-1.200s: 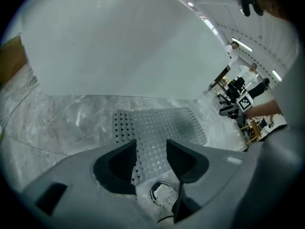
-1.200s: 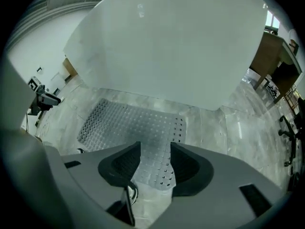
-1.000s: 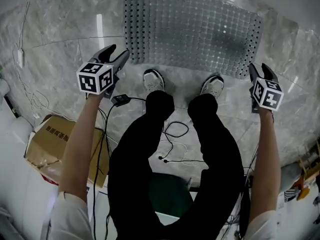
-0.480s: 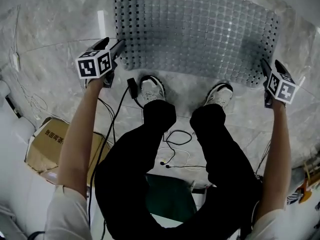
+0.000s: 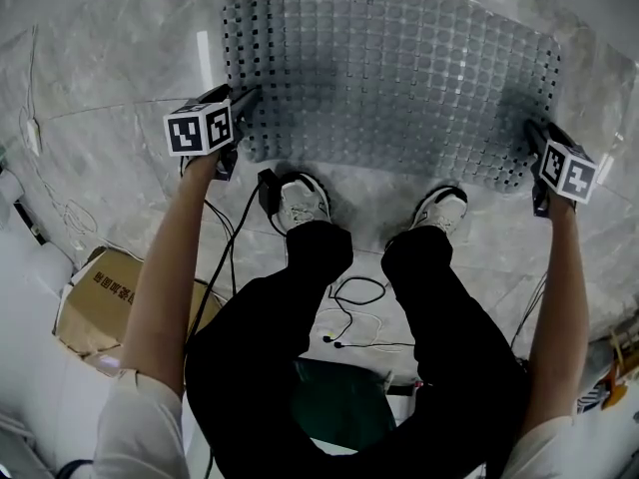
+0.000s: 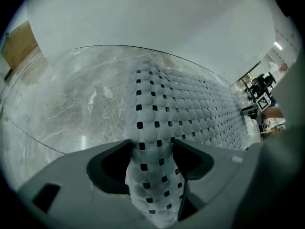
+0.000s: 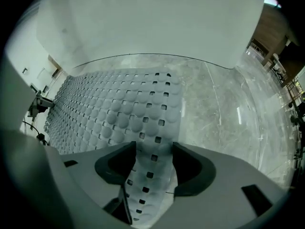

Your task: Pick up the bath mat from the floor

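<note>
The grey bath mat [image 5: 389,78], studded with bumps and small square holes, lies flat on the marble floor. My left gripper [image 5: 250,96] is at its near left corner and my right gripper [image 5: 529,133] at its near right corner. In the left gripper view the mat [image 6: 190,113] runs back into my left gripper [image 6: 151,147], whose jaws stand wide with the mat's edge filling the gap. The right gripper view shows the same: the mat [image 7: 109,109] passes between the wide jaws of my right gripper [image 7: 153,149].
The person's two shoes [image 5: 302,200] stand just short of the mat's near edge. A black adapter [image 5: 268,190] and cables [image 5: 354,307] trail on the floor behind them. A cardboard box [image 5: 95,297] sits at the left. A white wall rises beyond the mat.
Both grippers have moved forward from beside the shoes to the mat's near corners. The person has stepped closer, so the mat looks larger.
</note>
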`<state>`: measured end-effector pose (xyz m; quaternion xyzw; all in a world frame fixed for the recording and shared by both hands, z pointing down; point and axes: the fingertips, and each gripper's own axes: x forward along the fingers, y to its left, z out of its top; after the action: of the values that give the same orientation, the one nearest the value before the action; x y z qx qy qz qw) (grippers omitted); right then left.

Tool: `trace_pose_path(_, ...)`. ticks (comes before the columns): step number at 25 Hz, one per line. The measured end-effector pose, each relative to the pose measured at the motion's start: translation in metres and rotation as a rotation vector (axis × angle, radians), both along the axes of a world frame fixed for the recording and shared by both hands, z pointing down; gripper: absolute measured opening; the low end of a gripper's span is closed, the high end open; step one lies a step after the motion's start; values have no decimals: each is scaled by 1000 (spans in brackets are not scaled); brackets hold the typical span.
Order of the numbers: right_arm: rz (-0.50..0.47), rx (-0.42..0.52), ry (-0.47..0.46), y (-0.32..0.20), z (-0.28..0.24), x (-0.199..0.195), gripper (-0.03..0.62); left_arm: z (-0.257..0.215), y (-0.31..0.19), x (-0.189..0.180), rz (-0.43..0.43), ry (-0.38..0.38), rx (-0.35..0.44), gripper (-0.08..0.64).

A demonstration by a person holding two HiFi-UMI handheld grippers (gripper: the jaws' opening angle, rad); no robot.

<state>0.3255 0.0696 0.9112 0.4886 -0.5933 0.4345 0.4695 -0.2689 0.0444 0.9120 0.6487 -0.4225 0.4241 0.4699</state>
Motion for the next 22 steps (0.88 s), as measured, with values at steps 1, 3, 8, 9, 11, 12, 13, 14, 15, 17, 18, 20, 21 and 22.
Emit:
trace_pose_path(1,-5,-6,1,0,0,0,235,0,0,-1,-6,-2,-1,282)
trace_pose_path(3,-24,-28,4,0,-3,0,200,0,2,1,-15,-4,-8,275)
trace_pose_path(8,-82,-87,-18,0,-18,-17,104,-11,3,14,5,-7,-33,166)
trace_pose_path(9,-94,-90,-15,1,-24,-21,89,-16,3,17,6,-4,-34,158)
trace_pose_path(11,-109,-90,-15,4,-42,-28,75,-33,4,25,3,12,-33,143)
trace_pose_path(12,-117,-90,-20,6,-53,-32,71,-44,5,28,3,19,-31,138)
trace_pose_path(13,-131,-92,-27,7,-65,-37,68,-57,5,32,3,26,-30,132)
trace_pose_path(14,-153,-92,-34,6,-77,-42,66,-69,6,36,3,34,-31,129)
trace_pose_path(15,-178,-91,-41,5,-89,-48,65,-79,6,40,6,43,-34,121)
trace_pose_path(17,-206,-88,-57,2,-110,-58,63,-97,5,49,27,60,-38,109)
trace_pose_path(18,-210,-86,-64,1,-120,-63,63,-107,4,53,41,70,-41,103)
trace_pose_path(20,-227,-84,-73,1,-143,-74,60,-130,4,63,64,96,-46,88)
trace_pose_path(21,-241,-84,-75,2,-155,-80,58,-143,5,69,72,109,-48,81)
trace_pose_path(22,-257,-86,-73,5,-167,-84,57,-155,7,74,78,120,-48,74)
